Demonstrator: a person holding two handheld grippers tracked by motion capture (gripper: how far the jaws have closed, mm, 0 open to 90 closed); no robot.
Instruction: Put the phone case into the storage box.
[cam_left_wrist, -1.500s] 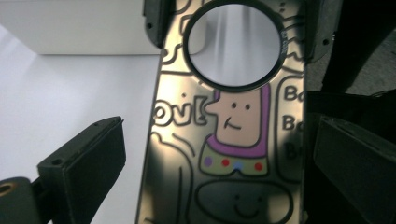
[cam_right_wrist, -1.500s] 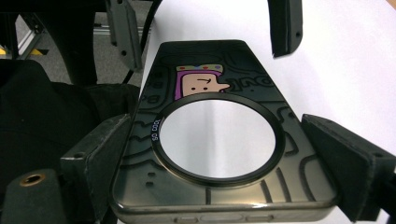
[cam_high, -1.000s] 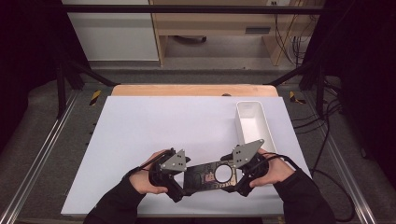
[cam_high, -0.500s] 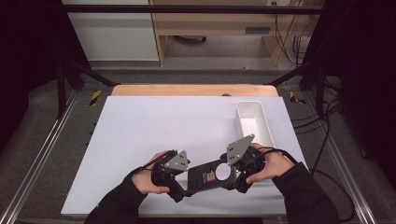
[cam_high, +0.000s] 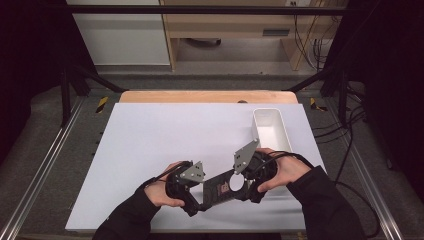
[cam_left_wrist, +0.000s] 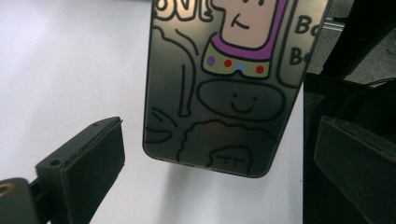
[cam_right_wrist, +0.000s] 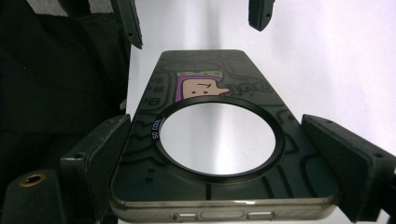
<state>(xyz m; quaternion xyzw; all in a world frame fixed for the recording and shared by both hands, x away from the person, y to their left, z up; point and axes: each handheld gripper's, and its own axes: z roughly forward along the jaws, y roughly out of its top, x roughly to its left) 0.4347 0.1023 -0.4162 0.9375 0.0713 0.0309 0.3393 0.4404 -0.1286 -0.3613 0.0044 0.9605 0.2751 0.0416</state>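
Two side buttons on phone case (cam_right_wrist: 219, 154), right gripper view.

A phone case (cam_high: 222, 187) lies near the front edge of the table (cam_high: 150, 140), between the two grippers. The left gripper (cam_high: 192, 200) sits at its left end, the right gripper (cam_high: 245, 186) at its right end. In the left gripper view the case's end (cam_left_wrist: 219, 93) reaches in between the spread jaws, touching neither. In the right gripper view the case (cam_right_wrist: 219, 140) lies between that gripper's jaws, the other gripper's jaws beyond its far end. A tray (cam_high: 270, 131) stands behind the right gripper, near the table's right edge.
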